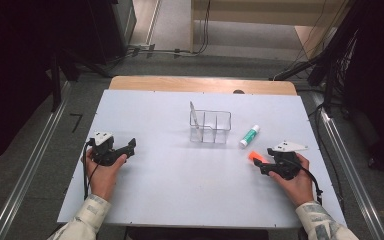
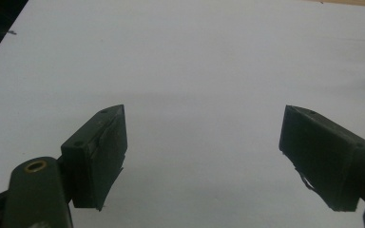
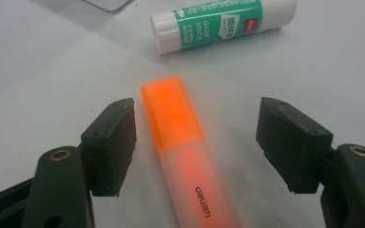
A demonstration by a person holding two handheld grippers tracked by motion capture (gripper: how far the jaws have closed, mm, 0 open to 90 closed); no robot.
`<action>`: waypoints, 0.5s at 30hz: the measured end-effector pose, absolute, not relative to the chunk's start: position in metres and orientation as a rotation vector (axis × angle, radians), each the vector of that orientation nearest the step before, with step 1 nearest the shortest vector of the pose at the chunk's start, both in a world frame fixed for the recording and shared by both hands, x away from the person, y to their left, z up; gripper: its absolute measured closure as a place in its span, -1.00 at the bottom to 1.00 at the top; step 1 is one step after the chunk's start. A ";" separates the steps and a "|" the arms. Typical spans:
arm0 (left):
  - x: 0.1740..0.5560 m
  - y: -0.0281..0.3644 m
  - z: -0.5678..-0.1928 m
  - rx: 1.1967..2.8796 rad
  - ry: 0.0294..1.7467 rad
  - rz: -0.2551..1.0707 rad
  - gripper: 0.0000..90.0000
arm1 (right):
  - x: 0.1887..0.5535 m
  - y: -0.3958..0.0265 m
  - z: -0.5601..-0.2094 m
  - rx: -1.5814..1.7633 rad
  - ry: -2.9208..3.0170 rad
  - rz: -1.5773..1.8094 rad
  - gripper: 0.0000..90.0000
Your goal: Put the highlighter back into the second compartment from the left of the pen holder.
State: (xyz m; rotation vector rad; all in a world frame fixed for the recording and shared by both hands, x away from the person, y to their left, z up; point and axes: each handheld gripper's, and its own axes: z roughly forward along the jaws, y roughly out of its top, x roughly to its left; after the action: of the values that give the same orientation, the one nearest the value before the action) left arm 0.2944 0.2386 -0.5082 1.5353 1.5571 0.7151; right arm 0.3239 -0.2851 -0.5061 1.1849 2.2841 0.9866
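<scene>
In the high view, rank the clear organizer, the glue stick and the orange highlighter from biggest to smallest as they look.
1. Clear organizer, plainly the largest.
2. Glue stick.
3. Orange highlighter, though the right claw covers part of it, so its place below the glue stick is unsure.

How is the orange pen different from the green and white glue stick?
The orange highlighter is flat-sided and see-through orange; the glue stick is round, with a green label and white ends. The highlighter lies between the open jaws of the right gripper, not pinched; the glue stick lies farther off, nearer the clear organizer. Both lie flat on the white table.
</scene>
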 end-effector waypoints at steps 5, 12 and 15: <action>0.294 0.238 -0.508 1.539 1.555 0.714 -0.62 | 0.325 -0.286 -0.508 1.187 2.287 0.981 -0.33; 0.294 0.238 -0.508 1.538 1.554 0.712 -0.62 | 0.326 -0.285 -0.511 1.164 2.300 0.973 -0.18; 0.295 0.238 -0.508 1.539 1.553 0.713 -0.62 | 0.326 -0.283 -0.513 1.147 2.314 0.966 -0.13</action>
State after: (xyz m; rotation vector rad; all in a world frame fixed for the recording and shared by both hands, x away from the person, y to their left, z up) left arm 0.2945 0.2379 -0.5084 1.5394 1.5525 0.7126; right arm 0.3259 -0.2829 -0.5127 1.1475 2.3143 0.9662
